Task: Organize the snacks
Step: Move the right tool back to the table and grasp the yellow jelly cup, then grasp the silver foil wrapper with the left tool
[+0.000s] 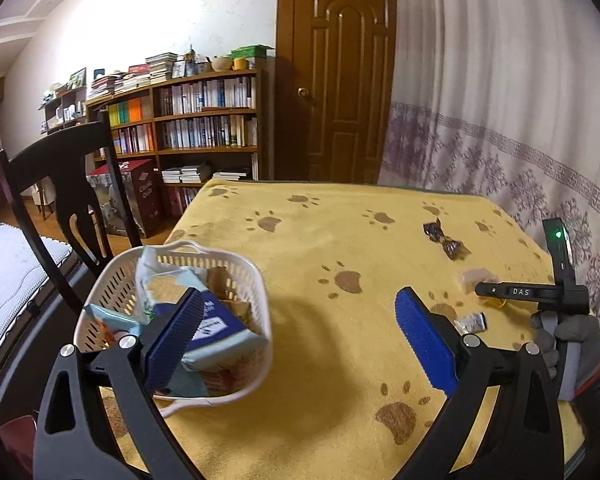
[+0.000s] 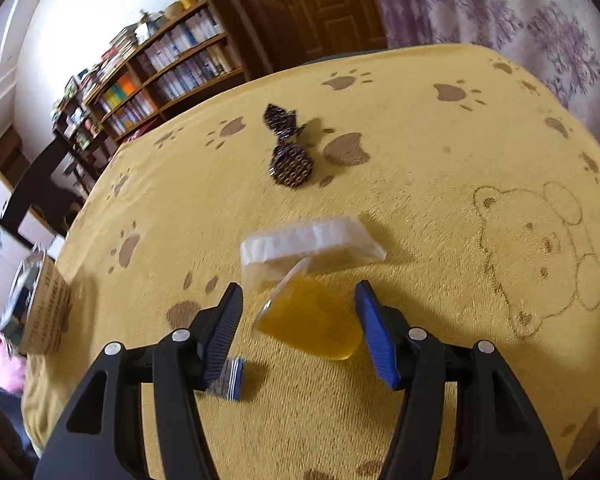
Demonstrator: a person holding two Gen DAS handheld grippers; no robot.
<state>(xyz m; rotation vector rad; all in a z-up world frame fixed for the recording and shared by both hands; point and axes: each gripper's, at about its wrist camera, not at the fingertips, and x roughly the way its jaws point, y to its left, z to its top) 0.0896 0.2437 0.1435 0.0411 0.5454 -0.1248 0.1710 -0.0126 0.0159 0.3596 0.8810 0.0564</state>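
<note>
Yellow fleece w/ brown paw prints covers the table (image 1: 340, 360), and the snacks are split between a basket and the bare cloth. White slotted basket (image 1: 112, 284) sits at the table's 9 o'clock edge, already packed w/ several packets, a blue-and-white one (image 1: 216, 328) on top. Left gripper (image 1: 300, 340) hangs just right of the basket, jaws spread wide, nothing between them; its left blue pad (image 1: 176, 340) overlaps the basket in view, touching or not I can't tell.

Over at 3 o'clock, the right gripper (image 2: 300, 320) is low over the cloth, jaws open w/ an amber jelly-like packet (image 2: 312, 320) lying between the 2 pads, which don't look to be pressing on it. A clear wrapper w/ a white strip (image 2: 312, 244) lies at that packet's 12 o'clock, overlapping it. A small blue-striped silver packet (image 2: 228, 380) sits under the right gripper's left pad (image 2: 224, 328). Farther toward 12 o'clock, well apart, rests a dark patterned twist-wrapped candy (image 2: 290, 160).

From the left wrist view a grey-gloved hand (image 1: 568, 344) grips the right tool's handle, green light lit on top.
</note>
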